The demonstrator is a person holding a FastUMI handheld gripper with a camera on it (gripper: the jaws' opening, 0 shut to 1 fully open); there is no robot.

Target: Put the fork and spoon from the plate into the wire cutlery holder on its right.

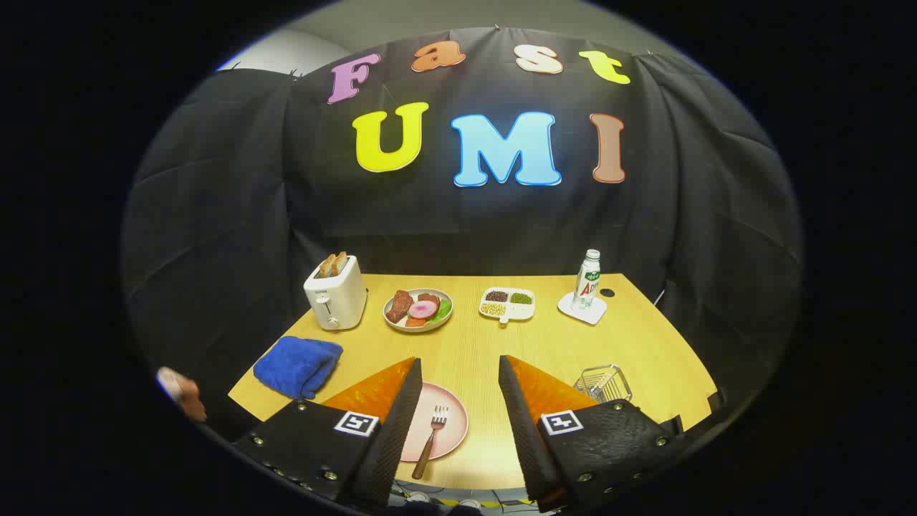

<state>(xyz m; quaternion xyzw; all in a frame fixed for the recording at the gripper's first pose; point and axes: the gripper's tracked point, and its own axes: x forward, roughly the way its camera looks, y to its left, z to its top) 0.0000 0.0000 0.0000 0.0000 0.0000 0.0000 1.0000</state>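
A pink plate [450, 412] lies on the wooden table just below and between my fingers. A fork [430, 438] with a brown handle rests on it, tines pointing away from me; part of the plate sits hidden behind the left finger [390, 423]. No spoon is in sight. The wire cutlery holder [604, 383] stands to the plate's right, just beyond the right finger [526, 416]. My gripper [458, 369] hovers above the table's near edge, open wide, with nothing held.
A blue cloth [299, 365] lies left of the plate. Farther back stand a white toaster [335, 292] with toast, a plate of food [418, 309], a divided snack dish [507, 303] and a bottle [588, 279] on a white coaster. A hand [183, 393] shows at far left.
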